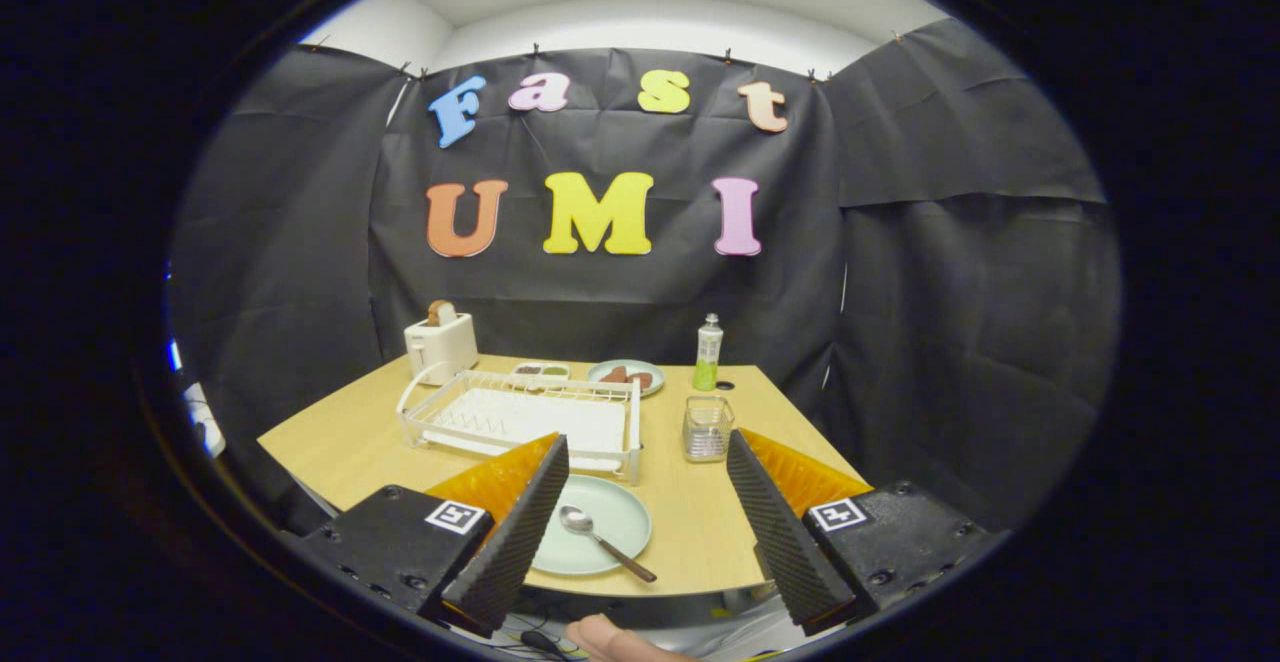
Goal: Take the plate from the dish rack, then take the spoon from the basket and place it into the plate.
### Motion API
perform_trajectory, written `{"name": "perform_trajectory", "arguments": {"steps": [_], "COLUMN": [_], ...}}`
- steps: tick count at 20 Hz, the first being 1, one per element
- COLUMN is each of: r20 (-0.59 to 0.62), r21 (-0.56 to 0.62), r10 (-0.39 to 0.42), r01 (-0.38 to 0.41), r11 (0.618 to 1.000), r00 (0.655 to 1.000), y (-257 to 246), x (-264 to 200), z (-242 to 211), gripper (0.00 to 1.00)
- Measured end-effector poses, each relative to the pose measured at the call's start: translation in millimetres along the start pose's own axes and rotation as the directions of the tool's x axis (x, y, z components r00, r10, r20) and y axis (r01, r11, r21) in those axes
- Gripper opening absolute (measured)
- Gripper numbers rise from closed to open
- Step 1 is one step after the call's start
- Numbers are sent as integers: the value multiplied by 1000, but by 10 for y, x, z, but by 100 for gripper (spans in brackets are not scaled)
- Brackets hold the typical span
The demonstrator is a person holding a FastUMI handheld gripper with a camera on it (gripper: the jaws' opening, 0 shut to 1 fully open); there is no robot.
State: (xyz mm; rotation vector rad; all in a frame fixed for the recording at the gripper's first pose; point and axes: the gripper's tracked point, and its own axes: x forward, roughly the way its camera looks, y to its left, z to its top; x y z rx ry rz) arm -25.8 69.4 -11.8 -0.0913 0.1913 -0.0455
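the gripper (640, 512), with its two black ribbed fingers backed in orange, is spread wide and grips nothing; it hangs above the near edge of the light wooden table (700, 532). between the fingers, close to the left one, the pale green round plate (600, 517) lies flat by that near edge, and the metal spoon with a dark handle (603, 540) rests in it, bowl toward the middle, handle slanting out over the plate's rim toward the table edge. by the look of it the task is done.

the risk now is a careless pull-back: the left finger sits just beside the plate, and a sideways drift could nudge it off the near edge, or flip the spoon by its overhanging handle.

beyond the plate stands the white wire dish rack (525, 420), its slots bare. near the right finger, the small clear mesh basket (707, 429) stands toward the right edge; whether anything remains inside is too small to tell. the left finger hides part of the plate's rim, and a fingertip (610, 639) shows below the table.
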Motion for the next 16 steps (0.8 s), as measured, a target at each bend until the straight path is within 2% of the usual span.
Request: {"name": "perform_trajectory", "arguments": {"steps": [16], "r20": [28], "r21": [-12], "r10": [-5], "r01": [6], "r11": [1000], "r00": [1000], "y": [-45], "x": [-43], "z": [22], "gripper": [100]}}
